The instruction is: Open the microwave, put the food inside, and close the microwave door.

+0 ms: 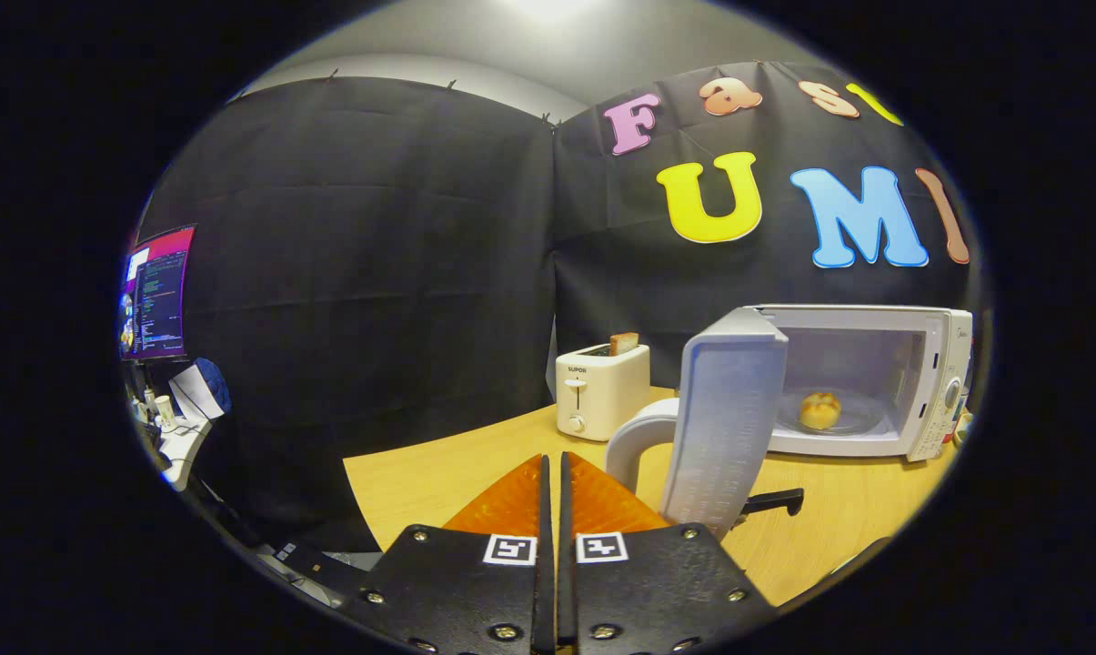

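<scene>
Hand-held gripper [552, 468] in the foreground, its two fingers drawn together with nothing between them, poised over the light wooden tabletop [438, 478]. Just ahead and slightly right stands the swung-open white microwave door [725, 418] with its curved white handle [637, 441]; beyond it, the boxy white microwave [875, 382] holds a small golden bun [820, 410] on the glass turntable, while a white two-slot toaster [602, 389] sits near the door's left. Probable remaining step: closing the door; a push landing on the handle's curve could slip off, or a hard shove could slide the microwave.
</scene>
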